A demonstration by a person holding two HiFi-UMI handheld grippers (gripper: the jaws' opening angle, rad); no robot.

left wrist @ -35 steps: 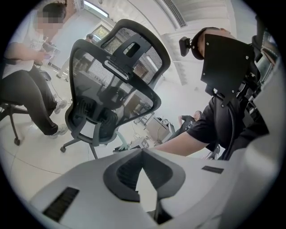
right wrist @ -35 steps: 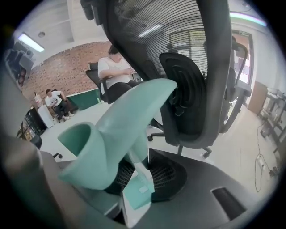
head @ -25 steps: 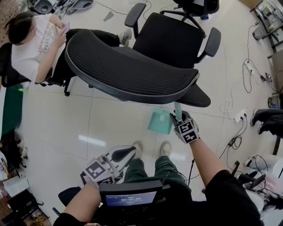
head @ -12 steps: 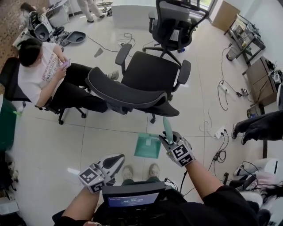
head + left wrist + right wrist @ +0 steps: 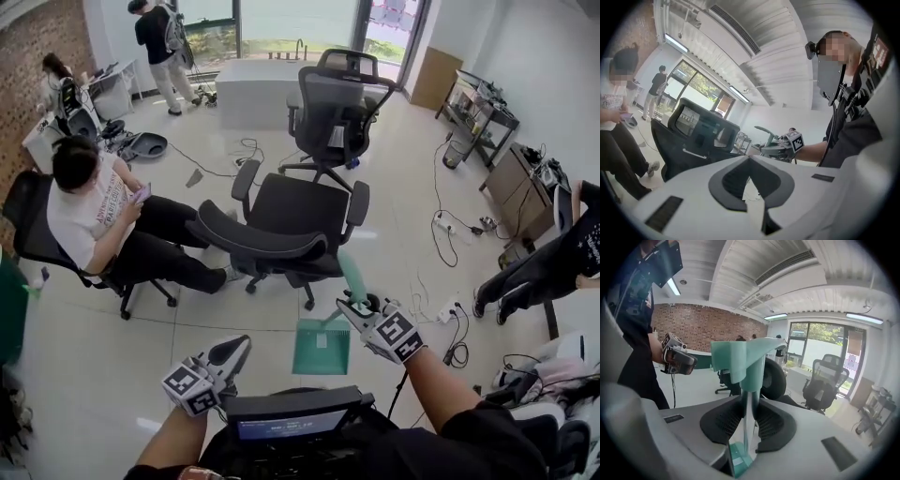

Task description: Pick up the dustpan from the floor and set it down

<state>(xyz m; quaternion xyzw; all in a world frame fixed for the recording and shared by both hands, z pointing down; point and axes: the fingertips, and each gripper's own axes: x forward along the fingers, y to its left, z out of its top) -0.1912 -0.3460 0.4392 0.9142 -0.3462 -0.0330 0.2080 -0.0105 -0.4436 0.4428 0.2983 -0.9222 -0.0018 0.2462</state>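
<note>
The teal dustpan [image 5: 322, 349] hangs in the air from its long handle [image 5: 353, 274], pan lowest, in front of my legs. My right gripper [image 5: 354, 302] is shut on that handle; in the right gripper view the handle [image 5: 751, 366] stands upright between the dark pads [image 5: 723, 420], and the gripper [image 5: 750, 413] clamps it. My left gripper [image 5: 239, 345] floats at lower left, its jaws together and holding nothing; in the left gripper view the left gripper [image 5: 749, 161] shows only a thin slit between its pads. That view also catches the right gripper [image 5: 780, 145] with the handle [image 5: 764, 130].
A black office chair [image 5: 281, 225] stands just beyond the dustpan, a second chair [image 5: 333, 103] farther back. A seated person [image 5: 94, 211] is at left, another person's legs [image 5: 525, 272] at right. Cables and a power strip [image 5: 441, 314] lie on the floor to the right.
Both grippers have come up from near the floor. The dustpan has lifted with the right gripper. The head view has tipped up from the floor to take in the room.
</note>
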